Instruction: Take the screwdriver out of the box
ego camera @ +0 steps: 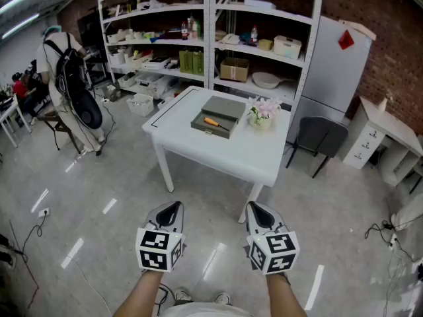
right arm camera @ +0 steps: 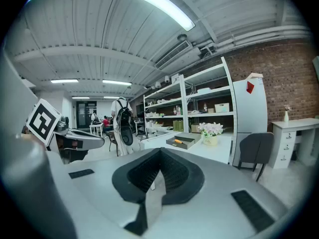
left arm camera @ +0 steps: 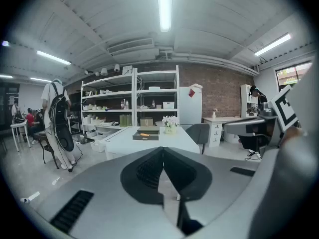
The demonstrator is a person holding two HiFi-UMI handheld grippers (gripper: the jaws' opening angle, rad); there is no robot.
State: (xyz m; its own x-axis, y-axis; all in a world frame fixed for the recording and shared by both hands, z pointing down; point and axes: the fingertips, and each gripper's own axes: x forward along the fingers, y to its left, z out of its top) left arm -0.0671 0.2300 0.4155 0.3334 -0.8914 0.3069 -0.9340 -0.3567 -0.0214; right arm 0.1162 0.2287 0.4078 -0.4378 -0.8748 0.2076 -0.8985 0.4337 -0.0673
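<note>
The screwdriver [ego camera: 212, 122] lies in the open box [ego camera: 210, 131] on the counter [ego camera: 225, 156]. The left claw [ego camera: 173, 207] and right claw [ego camera: 255, 208] hang well short of the counter, both closed and empty.

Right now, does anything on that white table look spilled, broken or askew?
Nothing stands out. The grey box sits open on the table, the orange-handled screwdriver lies inside, and the flowers stand upright beside it.

The table [ego camera: 231, 154] stands ahead of you; on it the box [ego camera: 207, 130] holds the screwdriver [ego camera: 213, 121], flowers [ego camera: 264, 110] just right, shelves [ego camera: 210, 32] behind, chair [ego camera: 321, 136] rightward.
</note>
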